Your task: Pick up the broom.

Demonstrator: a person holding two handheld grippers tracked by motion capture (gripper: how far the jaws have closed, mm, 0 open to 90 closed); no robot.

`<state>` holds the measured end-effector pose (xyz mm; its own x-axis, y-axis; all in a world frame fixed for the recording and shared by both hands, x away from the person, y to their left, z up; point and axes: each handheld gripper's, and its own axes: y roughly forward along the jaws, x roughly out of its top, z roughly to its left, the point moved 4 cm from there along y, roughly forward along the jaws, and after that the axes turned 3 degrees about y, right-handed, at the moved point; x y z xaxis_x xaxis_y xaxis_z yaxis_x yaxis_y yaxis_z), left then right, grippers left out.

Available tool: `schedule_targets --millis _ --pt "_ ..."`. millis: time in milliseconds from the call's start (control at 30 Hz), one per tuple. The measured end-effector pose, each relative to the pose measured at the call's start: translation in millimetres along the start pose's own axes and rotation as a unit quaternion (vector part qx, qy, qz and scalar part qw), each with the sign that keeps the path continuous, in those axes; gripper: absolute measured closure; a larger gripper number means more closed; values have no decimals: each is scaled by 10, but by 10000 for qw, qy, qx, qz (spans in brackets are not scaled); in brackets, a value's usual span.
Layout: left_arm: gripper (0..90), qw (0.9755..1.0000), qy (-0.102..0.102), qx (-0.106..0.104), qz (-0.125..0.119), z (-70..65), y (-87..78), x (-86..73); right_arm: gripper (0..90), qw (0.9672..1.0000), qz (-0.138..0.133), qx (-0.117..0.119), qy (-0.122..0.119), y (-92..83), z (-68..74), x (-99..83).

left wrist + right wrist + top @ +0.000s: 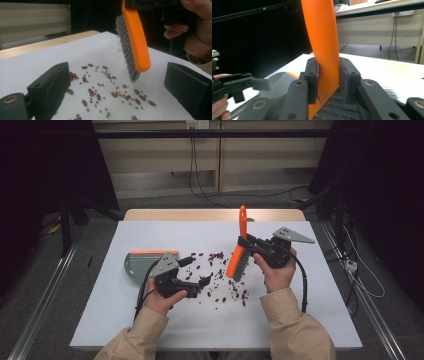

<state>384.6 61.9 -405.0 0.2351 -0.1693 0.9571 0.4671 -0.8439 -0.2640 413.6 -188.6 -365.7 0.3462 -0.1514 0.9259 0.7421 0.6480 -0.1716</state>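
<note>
I had the right gripper (249,243) clamped on the orange brush (237,255), both jaws pressed flat on its handle, as the right gripper view (327,82) showed plainly. The brush (133,45) hung tilted, bristles down and just above the scattered beans (220,277), with its handle pointing up and away from me. The left gripper (204,282) sat at the near left edge of the beans (110,92), jaws spread wide and nothing between them but beans on the white table (150,320). The dustpan (142,262) lay flat to the left of the beans, behind the left gripper, not touching it that I could tell. My left hand (162,302) was near the beans, my right hand (277,272) to their right.
</note>
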Motion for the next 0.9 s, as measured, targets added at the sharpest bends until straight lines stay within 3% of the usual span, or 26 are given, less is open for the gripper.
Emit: schedule_targets --millis 333,533,700,900 --pt "200 9995 -113 -241 183 -81 237 0 713 9998 97 112 -121 192 162 -12" --pt "237 9986 -234 -354 325 -125 349 -27 713 9995 169 180 -172 265 227 -37" --pt "319 9982 -246 -250 478 -127 380 -51 713 9994 190 233 -153 310 270 -58" --pt "484 9982 -270 -72 530 -114 386 -66 713 9992 219 284 -197 354 332 -67"
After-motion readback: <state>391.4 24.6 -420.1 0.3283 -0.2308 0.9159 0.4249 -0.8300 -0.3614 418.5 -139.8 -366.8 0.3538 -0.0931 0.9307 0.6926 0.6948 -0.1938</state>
